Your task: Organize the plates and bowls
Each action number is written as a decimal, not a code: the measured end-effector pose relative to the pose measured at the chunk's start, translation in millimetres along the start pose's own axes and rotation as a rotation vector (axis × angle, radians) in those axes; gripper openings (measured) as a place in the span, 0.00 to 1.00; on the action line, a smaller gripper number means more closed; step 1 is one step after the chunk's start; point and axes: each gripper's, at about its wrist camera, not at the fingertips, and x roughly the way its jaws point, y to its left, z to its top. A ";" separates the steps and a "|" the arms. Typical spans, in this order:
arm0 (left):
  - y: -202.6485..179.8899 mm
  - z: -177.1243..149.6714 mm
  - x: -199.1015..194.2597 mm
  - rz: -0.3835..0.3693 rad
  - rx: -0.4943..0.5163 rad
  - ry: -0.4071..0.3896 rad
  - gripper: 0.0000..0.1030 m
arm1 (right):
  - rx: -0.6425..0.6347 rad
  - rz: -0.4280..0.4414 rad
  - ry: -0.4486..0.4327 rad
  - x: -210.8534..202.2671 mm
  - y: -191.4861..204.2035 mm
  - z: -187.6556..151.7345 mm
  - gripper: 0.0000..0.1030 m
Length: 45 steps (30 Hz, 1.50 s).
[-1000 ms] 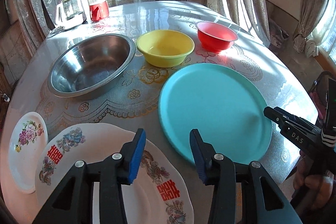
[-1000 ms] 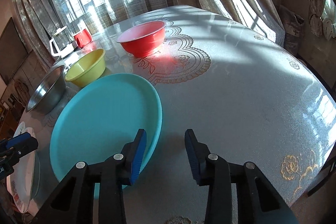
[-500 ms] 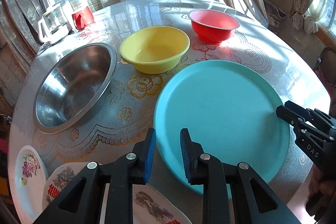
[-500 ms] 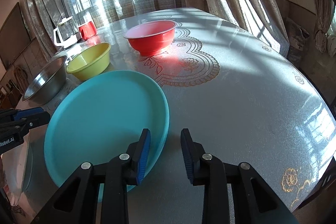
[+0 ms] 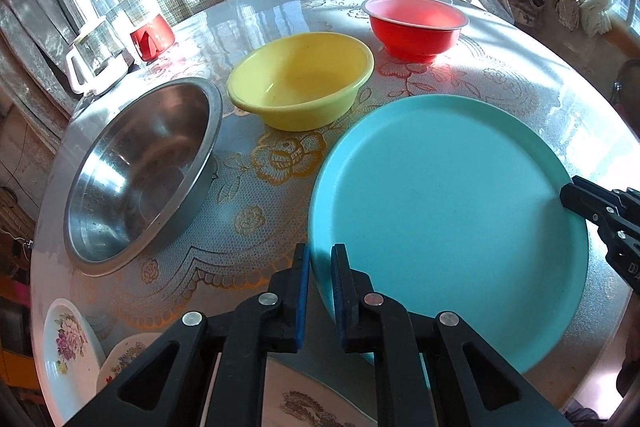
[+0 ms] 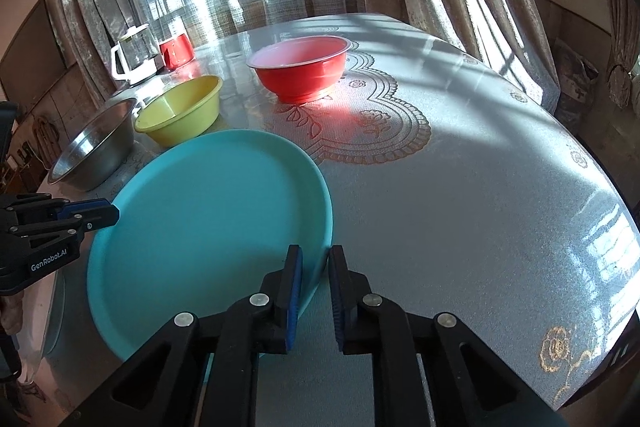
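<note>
Bowls stand in a loose row across the far part of the round, lace-patterned surface: a steel bowl on the left, a yellow bowl in the middle and a red bowl to the right, each with nothing visible inside. Nearer, a large turquoise plate lies bare on the surface, just beside the yellow bowl. The left gripper has just been closing, and its blue-padded fingers now pinch the plate's left rim between them. The right gripper has just been closing too, and its fingers clamp the plate's opposite rim, one inside the plate and one outside. At the near-left edge of the surface, a small floral plate lies beside a larger patterned plate, which is mostly hidden under the left gripper. By the window, a clear kettle and a red cup stand close together behind the bowls.
</note>
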 end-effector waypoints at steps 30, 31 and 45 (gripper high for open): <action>-30.8 11.6 -1.9 -0.119 0.026 -0.004 0.11 | 0.044 -0.113 0.019 -2.5 -30.6 7.6 0.12; -30.7 12.4 -1.3 -0.126 0.013 0.000 0.11 | 0.039 -0.122 0.016 -2.1 -30.9 8.2 0.12; -37.8 10.8 0.4 -0.134 -0.103 0.023 0.15 | 0.004 -0.196 0.011 1.2 -31.8 12.6 0.13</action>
